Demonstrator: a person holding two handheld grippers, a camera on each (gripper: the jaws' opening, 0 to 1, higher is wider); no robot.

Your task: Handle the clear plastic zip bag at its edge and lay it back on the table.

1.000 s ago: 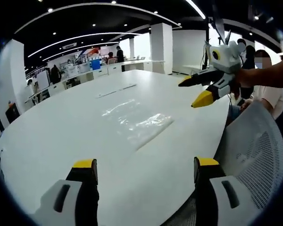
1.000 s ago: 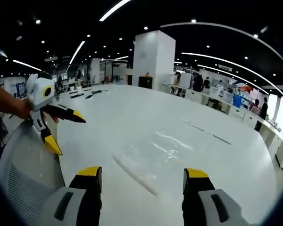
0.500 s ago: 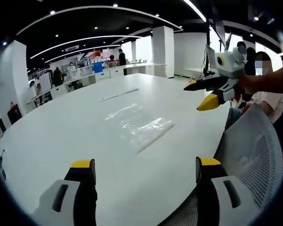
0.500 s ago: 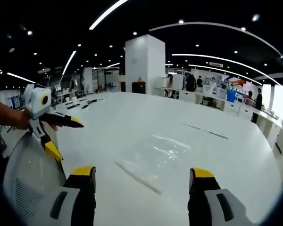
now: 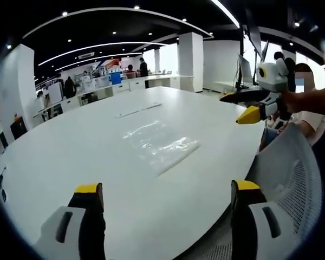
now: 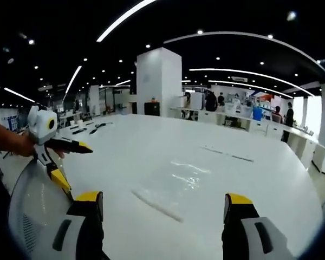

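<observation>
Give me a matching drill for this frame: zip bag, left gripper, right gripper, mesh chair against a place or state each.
Things:
1. zip bag
2. left gripper
3. right gripper
4. mesh chair

Places or states:
A. at the table edge, white mesh back
B. jaws wide apart, low over the near table edge
C. lying flat on the white table, nothing touching it
D. held up in the air in a hand, beside the table, jaws apart

Pairs: 1-C, 2-B, 3-D, 4-A

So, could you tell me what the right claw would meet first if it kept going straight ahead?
Probably the bag lying flat on the table; the right claw is open and aimed over its near edge, though depth is unclear.
</observation>
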